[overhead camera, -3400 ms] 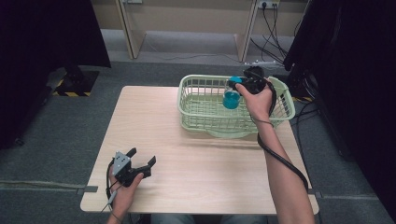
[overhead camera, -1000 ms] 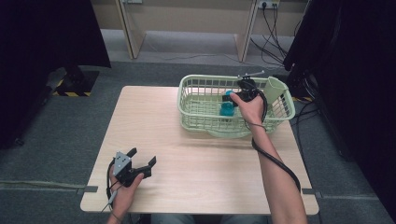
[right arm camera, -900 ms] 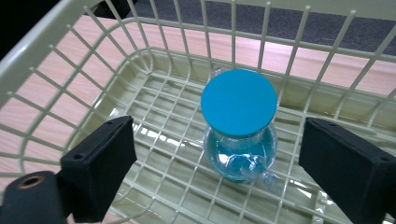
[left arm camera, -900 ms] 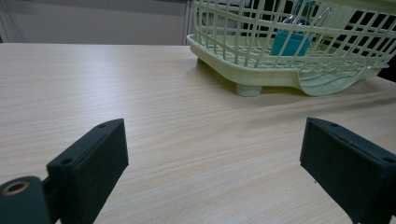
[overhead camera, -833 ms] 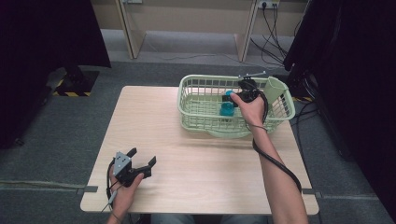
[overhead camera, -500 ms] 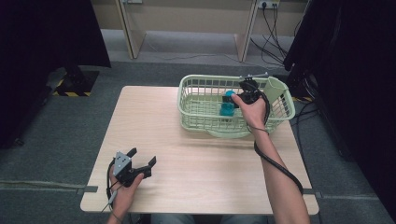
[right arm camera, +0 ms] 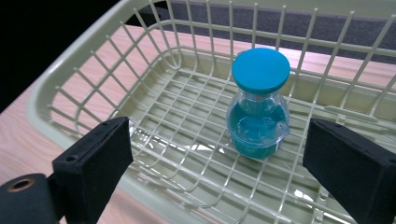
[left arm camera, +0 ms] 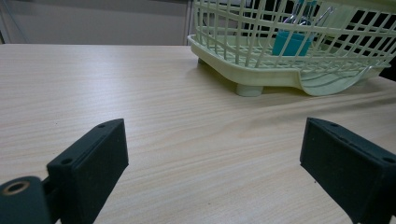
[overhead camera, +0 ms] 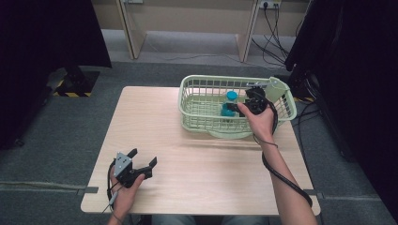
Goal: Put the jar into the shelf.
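Note:
A clear bottle of blue liquid with a blue cap (right arm camera: 258, 112) stands upright on the floor of the pale green wire basket (right arm camera: 70, 70). My right gripper (right arm camera: 215, 154) is open just in front of the bottle, its jaws wide apart and touching nothing. From above, the bottle (overhead camera: 229, 104) sits inside the basket (overhead camera: 206, 78) with the right gripper (overhead camera: 238, 107) beside it, reaching in from the right. My left gripper (overhead camera: 143, 158) rests open on the table's front left, holding nothing. In its own view the left gripper (left arm camera: 212, 149) faces the far-off basket (left arm camera: 261, 74) and bottle (left arm camera: 292, 39).
The light wooden table (overhead camera: 197, 164) carries the basket at its back right. A cable (overhead camera: 281, 176) trails along the right forearm. Dark curtains (overhead camera: 47, 42) hang on both sides, and grey floor surrounds the table.
The right gripper lowered the bottle into the basket and let go of it, then drew back a little. The left gripper has stayed still.

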